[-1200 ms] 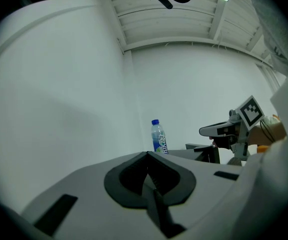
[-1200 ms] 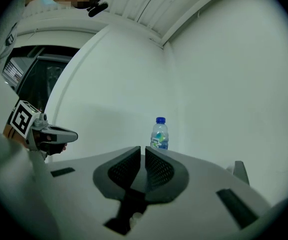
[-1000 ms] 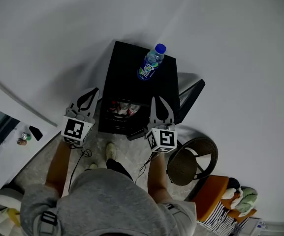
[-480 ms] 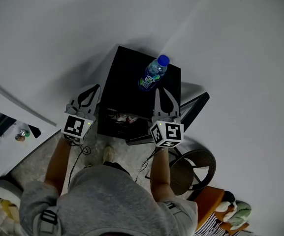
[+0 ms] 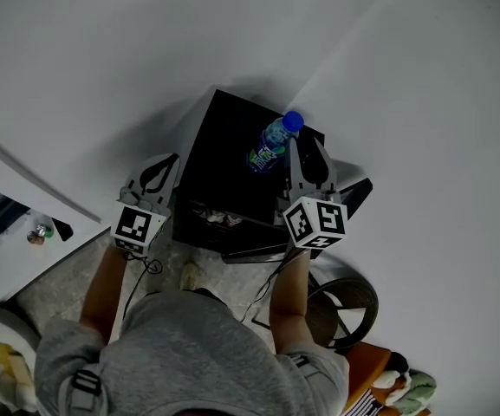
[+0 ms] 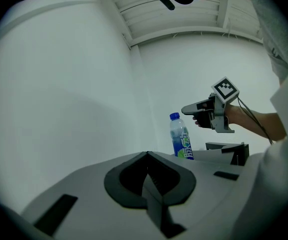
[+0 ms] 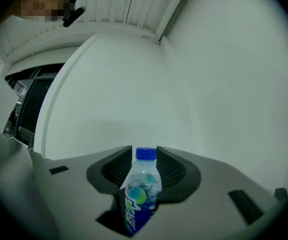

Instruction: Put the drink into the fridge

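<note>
On top of the black fridge, at upper centre of the head view, the drink bottle stands upright, cap up, long axis vertical. The right gripper sits just right of it in that frame. Its jaws have just been opening and stand released, with the bottle framed in their gap and no pad pressing it. The left gripper, clenched on nothing, lies well apart at frame left. Judgement: the right hand is nearer.

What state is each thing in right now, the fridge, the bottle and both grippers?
fridge, door open.
bottle, upright on the fridge top, cap on.
left gripper, shut, empty.
right gripper, open, jaws just been opening, nothing between them; bottle just ahead.
</note>
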`<state>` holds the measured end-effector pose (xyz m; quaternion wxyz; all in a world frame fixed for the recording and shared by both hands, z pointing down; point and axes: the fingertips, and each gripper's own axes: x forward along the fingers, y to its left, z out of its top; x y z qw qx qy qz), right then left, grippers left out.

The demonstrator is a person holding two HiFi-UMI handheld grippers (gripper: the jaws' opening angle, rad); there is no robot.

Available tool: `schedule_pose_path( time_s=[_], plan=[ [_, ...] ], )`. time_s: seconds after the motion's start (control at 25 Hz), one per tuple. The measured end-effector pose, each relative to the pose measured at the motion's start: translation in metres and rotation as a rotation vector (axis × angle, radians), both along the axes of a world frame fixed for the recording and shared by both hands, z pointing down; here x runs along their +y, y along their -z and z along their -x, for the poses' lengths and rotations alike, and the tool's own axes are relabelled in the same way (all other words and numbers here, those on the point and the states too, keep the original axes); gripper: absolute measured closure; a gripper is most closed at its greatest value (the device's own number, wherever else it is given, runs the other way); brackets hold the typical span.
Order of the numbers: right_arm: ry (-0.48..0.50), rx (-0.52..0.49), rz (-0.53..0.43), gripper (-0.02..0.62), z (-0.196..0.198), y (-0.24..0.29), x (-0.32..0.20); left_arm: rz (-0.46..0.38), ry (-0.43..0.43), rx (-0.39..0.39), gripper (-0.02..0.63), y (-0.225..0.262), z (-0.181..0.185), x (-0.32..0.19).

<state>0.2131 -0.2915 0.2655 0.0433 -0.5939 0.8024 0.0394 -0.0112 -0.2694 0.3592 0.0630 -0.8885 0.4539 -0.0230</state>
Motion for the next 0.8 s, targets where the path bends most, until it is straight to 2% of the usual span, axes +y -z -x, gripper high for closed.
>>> schedule_pose_path(
  time_s=[0.32, 0.8],
  plan=[
    [0.034, 0.041, 0.031, 0.393, 0.009, 0.012, -0.021, -0.005, 0.030, -0.008, 0.601, 0.004, 0.009, 0.006],
    [0.000, 0.074, 0.083, 0.403, 0.012, -0.004, -0.043, -0.012, 0.077, -0.010, 0.601, 0.007, 0.026, 0.010]
  ],
)
